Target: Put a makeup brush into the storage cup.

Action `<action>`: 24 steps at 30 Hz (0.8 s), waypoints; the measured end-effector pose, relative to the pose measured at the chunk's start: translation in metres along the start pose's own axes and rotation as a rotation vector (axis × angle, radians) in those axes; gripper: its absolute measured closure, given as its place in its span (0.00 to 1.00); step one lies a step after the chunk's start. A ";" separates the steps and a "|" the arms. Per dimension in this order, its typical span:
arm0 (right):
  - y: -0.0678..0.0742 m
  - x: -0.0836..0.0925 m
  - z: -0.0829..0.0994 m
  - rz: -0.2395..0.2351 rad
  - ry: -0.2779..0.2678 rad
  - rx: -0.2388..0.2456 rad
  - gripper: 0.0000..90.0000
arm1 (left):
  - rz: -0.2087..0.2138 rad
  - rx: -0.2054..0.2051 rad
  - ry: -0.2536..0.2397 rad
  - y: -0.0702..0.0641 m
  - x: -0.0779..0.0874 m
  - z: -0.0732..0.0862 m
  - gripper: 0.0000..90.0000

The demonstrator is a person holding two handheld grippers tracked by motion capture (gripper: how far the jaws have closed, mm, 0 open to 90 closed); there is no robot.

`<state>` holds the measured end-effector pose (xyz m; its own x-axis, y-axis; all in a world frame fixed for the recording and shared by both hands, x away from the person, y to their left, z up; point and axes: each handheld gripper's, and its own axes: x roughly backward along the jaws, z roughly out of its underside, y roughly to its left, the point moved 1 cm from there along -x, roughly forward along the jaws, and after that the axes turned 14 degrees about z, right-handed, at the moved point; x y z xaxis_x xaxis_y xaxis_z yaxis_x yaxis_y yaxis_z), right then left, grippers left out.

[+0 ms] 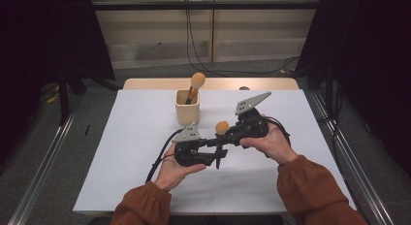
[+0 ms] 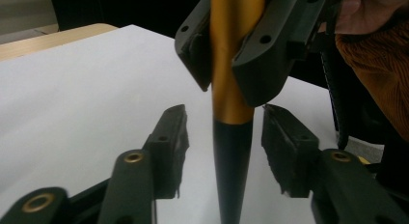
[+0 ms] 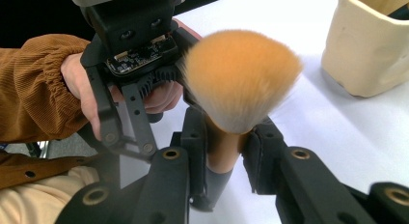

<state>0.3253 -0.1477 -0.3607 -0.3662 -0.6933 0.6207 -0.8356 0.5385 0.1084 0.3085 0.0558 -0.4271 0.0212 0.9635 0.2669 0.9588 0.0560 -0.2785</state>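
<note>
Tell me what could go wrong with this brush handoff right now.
The right gripper alone clamps the brush, on its gold ferrule. The left gripper is open around the dark handle; if the right one lets go before it shuts, the brush could drop onto the table. The two grippers sit very close, so their jaws may collide.

Soft overhead light on the white tabletop (image 1: 145, 137), surroundings falling off into near black. Faint shadows under the hands, no harsh glare. Up close, the brush bristles (image 3: 241, 77) go blurry, and the near tool jaws read dark and slightly soft.
</note>
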 end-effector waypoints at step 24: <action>-0.001 -0.002 0.006 0.006 -0.004 -0.008 0.81 | 0.013 -0.017 0.004 0.003 -0.002 0.002 0.83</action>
<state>0.3247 -0.1497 -0.3668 -0.3730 -0.6915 0.6186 -0.8301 0.5466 0.1105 0.3104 0.0542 -0.4302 0.0349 0.9631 0.2667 0.9632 0.0387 -0.2659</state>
